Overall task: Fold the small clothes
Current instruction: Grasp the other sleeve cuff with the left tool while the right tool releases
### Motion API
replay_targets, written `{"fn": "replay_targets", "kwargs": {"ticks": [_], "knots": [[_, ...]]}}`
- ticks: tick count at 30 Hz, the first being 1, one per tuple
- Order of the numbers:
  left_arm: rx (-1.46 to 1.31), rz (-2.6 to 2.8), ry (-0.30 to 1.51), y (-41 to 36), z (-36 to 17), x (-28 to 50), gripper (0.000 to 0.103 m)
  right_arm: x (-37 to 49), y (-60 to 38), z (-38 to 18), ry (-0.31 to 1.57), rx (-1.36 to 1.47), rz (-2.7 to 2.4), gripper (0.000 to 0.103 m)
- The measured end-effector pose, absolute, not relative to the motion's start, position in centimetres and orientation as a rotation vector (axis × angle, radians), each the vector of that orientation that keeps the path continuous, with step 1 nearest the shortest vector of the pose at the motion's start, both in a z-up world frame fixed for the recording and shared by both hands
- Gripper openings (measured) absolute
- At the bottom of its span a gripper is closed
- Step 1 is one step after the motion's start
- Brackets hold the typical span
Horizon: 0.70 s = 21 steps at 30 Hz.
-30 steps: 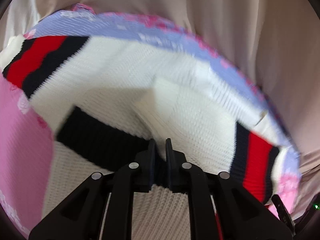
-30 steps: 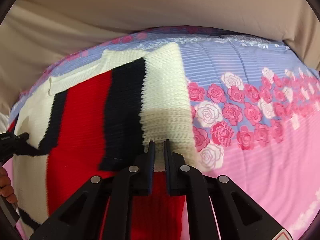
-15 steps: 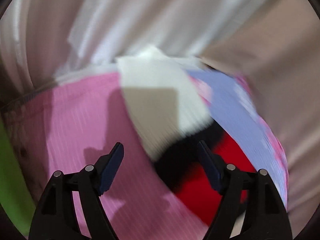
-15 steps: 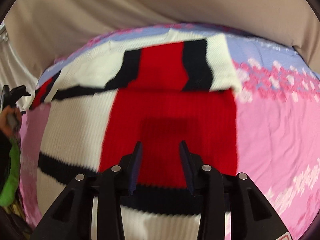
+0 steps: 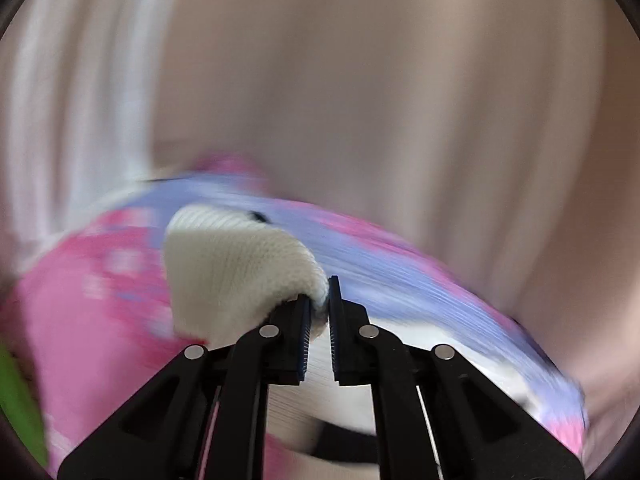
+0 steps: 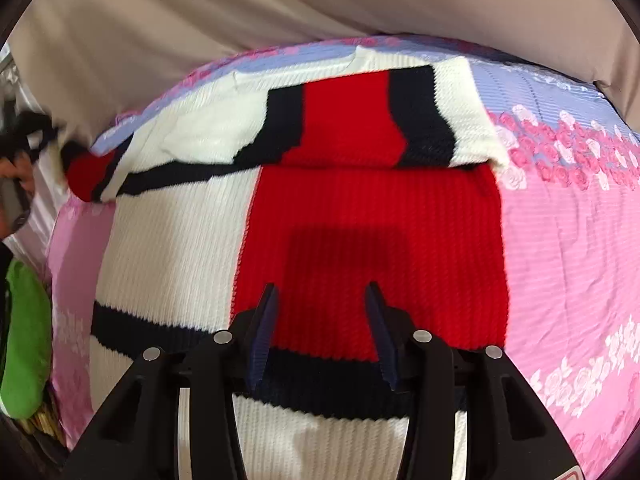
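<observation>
Sweater [image 6: 360, 240] lies on the bed [image 6: 568, 260], one sleeve folded across; left tool [image 5: 319, 300] grips cream knit, right tool [image 6: 320, 308] hangs open, further folds apparently outstanding.

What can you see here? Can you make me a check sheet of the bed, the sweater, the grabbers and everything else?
Surface: bed sheet, pink and lilac with roses.
Job's things: knit sweater, white, red and dark stripes, spread on the sheet with its far part folded over.
Clutter: green cloth at the bed's left edge.
Grippers: left gripper shut on a white fold of the sweater, its jaws having just been closing; right gripper open above the red panel, nothing between its jaws, which have just been opening.
Cables: nothing seen.
Surroundings: beige curtain behind the bed.
</observation>
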<state>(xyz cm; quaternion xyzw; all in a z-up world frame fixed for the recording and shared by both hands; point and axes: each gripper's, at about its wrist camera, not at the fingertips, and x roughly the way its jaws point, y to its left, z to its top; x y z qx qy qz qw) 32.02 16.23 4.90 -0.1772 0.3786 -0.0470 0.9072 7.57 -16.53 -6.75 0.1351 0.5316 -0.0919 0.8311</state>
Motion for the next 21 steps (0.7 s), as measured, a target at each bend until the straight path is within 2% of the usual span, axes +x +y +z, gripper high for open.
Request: {"fn": "replay_targets", "kwargs": {"ticks": [3, 5, 6, 10, 14, 21], "knots": [[-0.325, -0.316, 0.855, 6.2, 4.2, 28.2, 0.013, 7.3, -18.0, -6.3, 1.104, 0.320, -0.219, 0.048], [-0.307, -0.397, 0.932, 1.1, 1.6, 26.1, 0.044, 6.9, -19.2, -6.3, 1.098, 0.334, -0.245, 0.048], [-0.302, -0.418, 0.987, -1.1, -0.3, 24.8, 0.065, 6.7, -19.9, -6.4, 1.096, 0.340, -0.257, 0.048], [-0.325, -0.418, 1.063, -2.5, -4.5, 21.4, 0.064, 6.0, -22.2, -6.4, 1.092, 0.355, -0.301, 0.048], [-0.504, -0.268, 1.078, 4.0, -6.0, 20.5, 0.069, 7.5, -23.9, -5.7, 1.060, 0.369, -0.290, 0.059], [-0.758, -0.002, 1.074, 15.3, -8.3, 26.0, 0.069, 16.0, -26.2, -7.2, 1.019, 0.501, -0.220, 0.061]]}}
